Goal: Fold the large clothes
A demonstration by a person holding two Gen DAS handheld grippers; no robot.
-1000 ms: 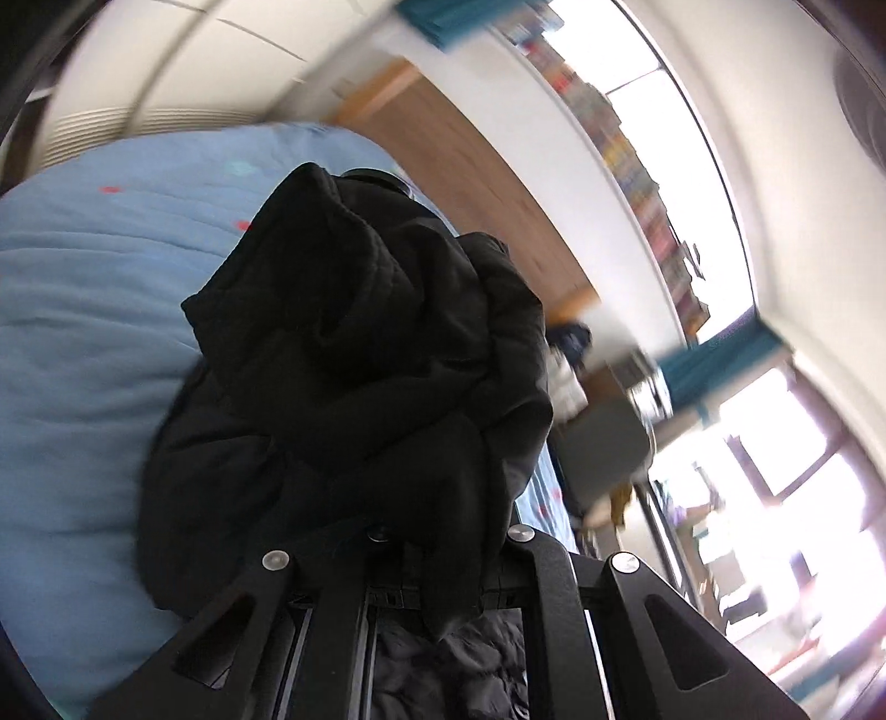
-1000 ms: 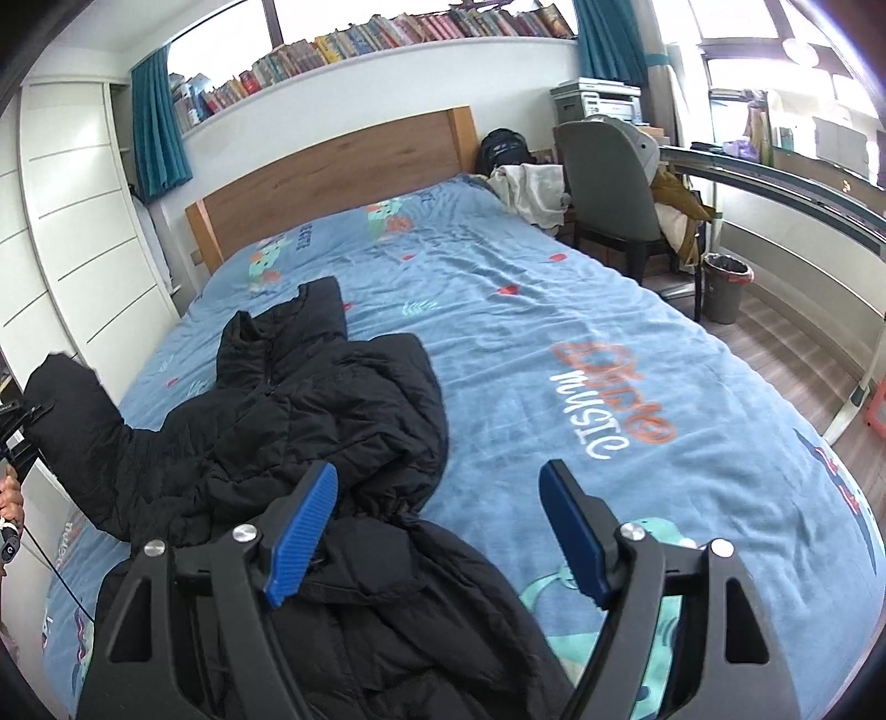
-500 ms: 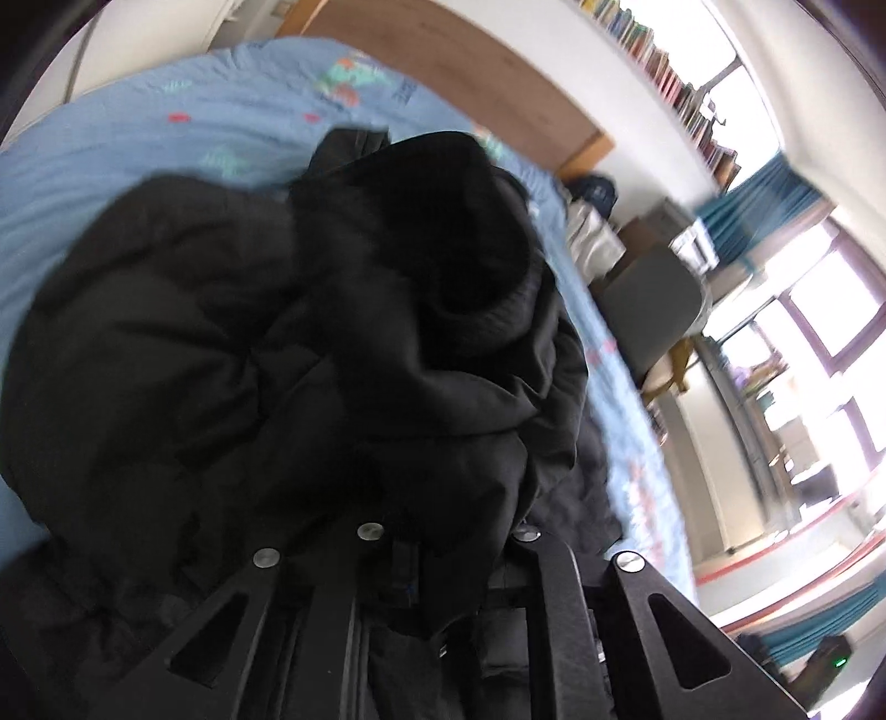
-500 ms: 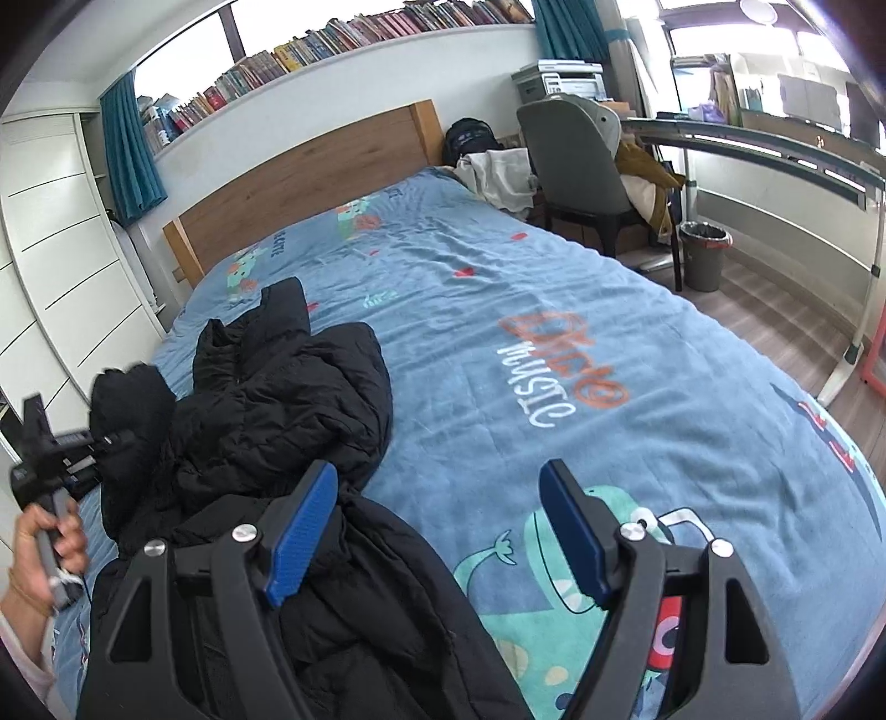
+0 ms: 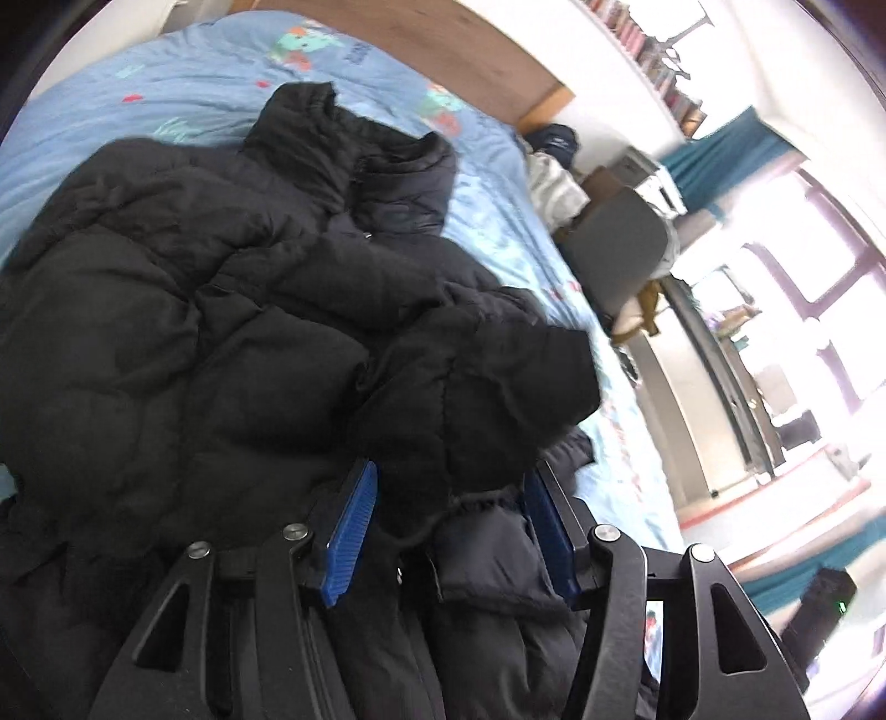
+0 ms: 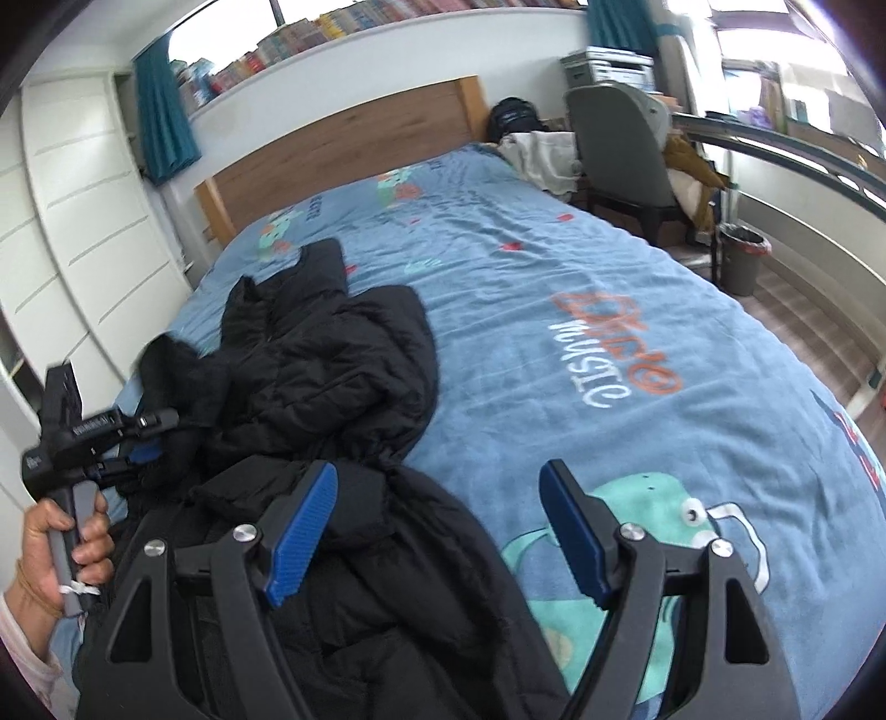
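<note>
A: Two tools, one black puffer jacket [image 6: 332, 399]. Where does it lie?

B: Bunched on the blue bed [image 6: 581, 266], toward the wardrobe [image 6: 72, 232] side. From the right tool [image 6: 437, 531] it fills the ground ahead and to the left; its hem runs under that tool's left finger.

A: And the right tool's fingers?

B: Spread wide, blue pads [image 6: 302, 531] bare, nothing between them.

A: The left tool [image 5: 448, 531]?

B: Its pads stand apart too. A sleeve [image 5: 487, 387] end of the jacket [image 5: 183, 310] bulges up between and just ahead of them, but neither pad visibly presses it.

A: Is the collar visible?

B: Yes, far ahead of the left tool, toward the wooden headboard [image 5: 443, 50].

A: Anything beyond the bed?

B: A grey chair [image 6: 620, 149] to the right tool's far right, a bin [image 6: 742, 260] near it.
</note>
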